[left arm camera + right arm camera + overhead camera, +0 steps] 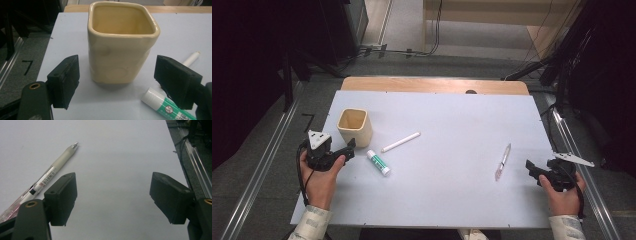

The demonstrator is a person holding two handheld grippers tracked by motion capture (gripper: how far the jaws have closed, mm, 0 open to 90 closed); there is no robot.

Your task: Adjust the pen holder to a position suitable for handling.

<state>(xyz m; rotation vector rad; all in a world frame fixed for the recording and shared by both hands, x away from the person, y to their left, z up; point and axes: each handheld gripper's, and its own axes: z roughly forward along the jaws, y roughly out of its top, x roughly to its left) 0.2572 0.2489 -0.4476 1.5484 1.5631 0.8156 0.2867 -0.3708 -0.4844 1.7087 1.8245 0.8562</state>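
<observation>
So the left hand-held gripper point(347, 148) sits near the left edge of the table point(452, 195), pointed at the cream square cup point(355, 126). Its jaws are spread wide with nothing pinched. In the left gripper view the cup point(122, 45) stands upright just ahead of the jaws, lined up with the gap but apart from both pads, and looks empty as far as can be seen inside.

Right next to that gripper's tip lies a glue stick point(378, 162) with a green and white label, flat on the table, below and to the right of the cup. A white marker point(401, 142) lies a bit further out, angled toward the table's middle.

Over on the right side, the right hand-held gripper point(532, 170) hovers low with its jaws also wide apart, gripping nothing. A clear pen point(503, 161) lies just to its left, not touching it; in the right gripper view the pen point(50, 176) runs diagonally past the left jaw.
</observation>
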